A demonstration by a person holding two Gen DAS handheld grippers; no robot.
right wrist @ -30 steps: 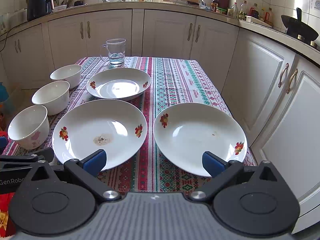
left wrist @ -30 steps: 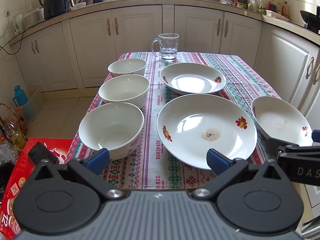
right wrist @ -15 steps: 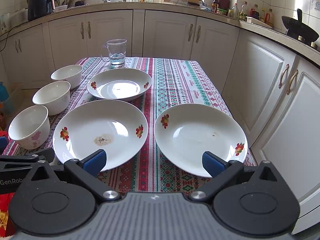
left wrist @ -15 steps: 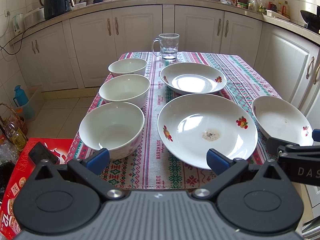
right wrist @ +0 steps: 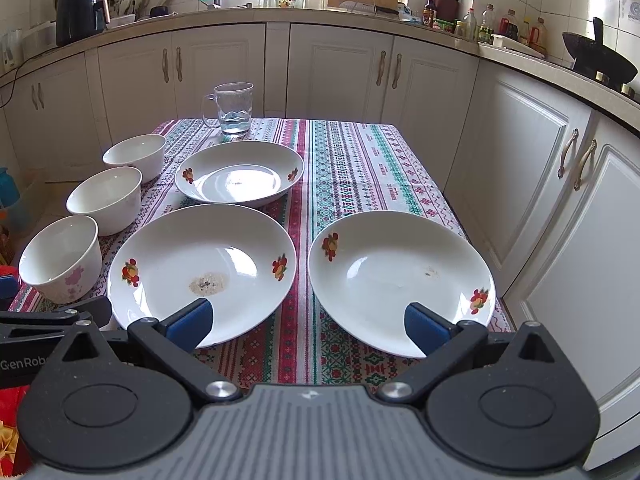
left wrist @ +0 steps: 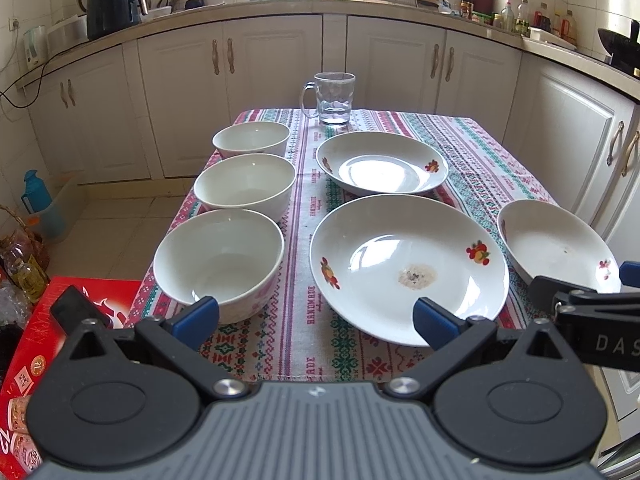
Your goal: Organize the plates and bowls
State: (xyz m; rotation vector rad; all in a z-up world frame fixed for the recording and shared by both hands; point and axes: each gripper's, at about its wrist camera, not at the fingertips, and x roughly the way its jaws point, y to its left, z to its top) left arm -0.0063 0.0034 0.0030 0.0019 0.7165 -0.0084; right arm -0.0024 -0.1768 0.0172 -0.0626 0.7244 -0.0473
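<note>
Three white bowls stand in a row down the table's left side: near bowl, middle bowl, far bowl. Three white fruit-print plates lie to their right: a large stained plate, a far plate and a right plate. In the right wrist view they show as the stained plate, far plate and right plate. My left gripper is open and empty at the table's near edge. My right gripper is open and empty, also at the near edge.
A glass mug stands at the table's far end on the patterned tablecloth. White cabinets run along the back and right. A red box and bottles sit on the floor at left.
Both grippers have edged very slightly forward; the dishes have not moved.
</note>
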